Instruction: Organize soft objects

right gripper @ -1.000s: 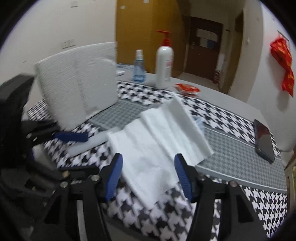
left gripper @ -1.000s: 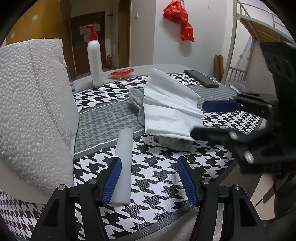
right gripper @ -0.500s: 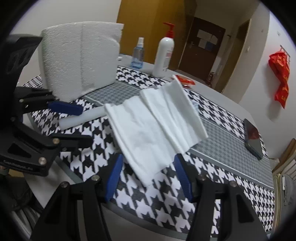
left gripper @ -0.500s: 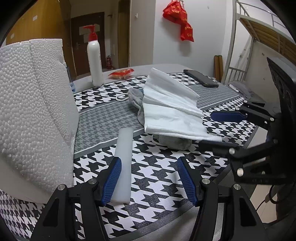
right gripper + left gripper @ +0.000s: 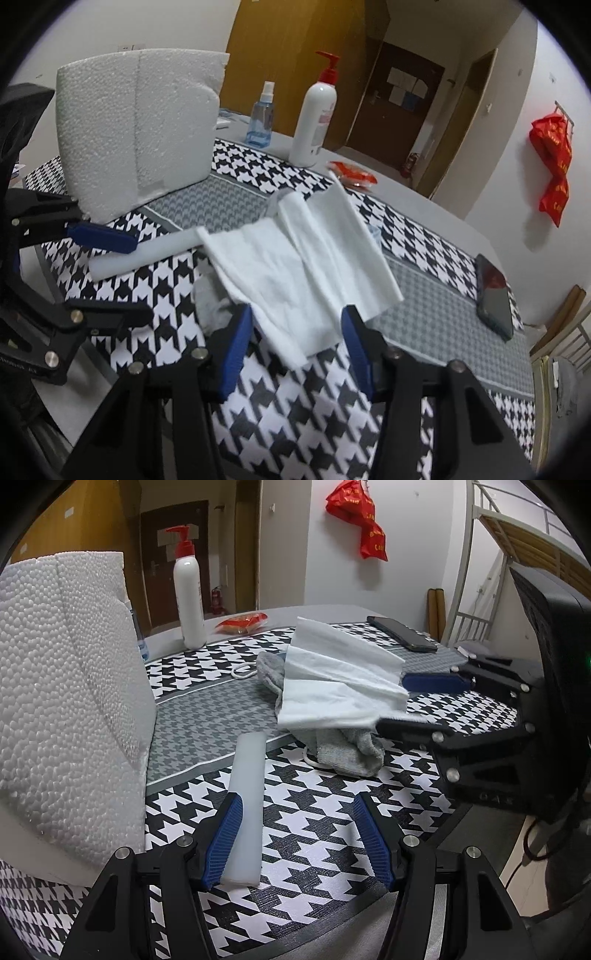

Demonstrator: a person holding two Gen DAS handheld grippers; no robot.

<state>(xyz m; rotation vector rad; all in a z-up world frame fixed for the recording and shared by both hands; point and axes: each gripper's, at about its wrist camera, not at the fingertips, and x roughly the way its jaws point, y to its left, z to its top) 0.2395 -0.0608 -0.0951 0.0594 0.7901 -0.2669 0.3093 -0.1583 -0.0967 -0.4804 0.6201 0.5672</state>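
A white cloth (image 5: 332, 679) (image 5: 303, 266) lies crumpled on the houndstooth table mat, partly over a grey sock (image 5: 347, 749) (image 5: 212, 299). A white foam bar (image 5: 245, 808) (image 5: 147, 253) lies near the front edge. My left gripper (image 5: 299, 838) is open and empty, its left finger beside the bar's near end. My right gripper (image 5: 295, 343) is open and empty, with the cloth's near edge just beyond its fingertips. In the left wrist view the right gripper (image 5: 413, 701) reaches in from the right at the cloth.
A large white foam block (image 5: 62, 701) (image 5: 136, 133) stands at the left. A white pump bottle (image 5: 189, 594) (image 5: 314, 114), a blue spray bottle (image 5: 261, 118), a red packet (image 5: 242, 622) and a black phone (image 5: 400, 633) (image 5: 493, 295) are farther back.
My right gripper has moved forward towards the cloth and sock, after drawing back a moment ago. The left gripper has stayed put. The cloth has barely shifted.
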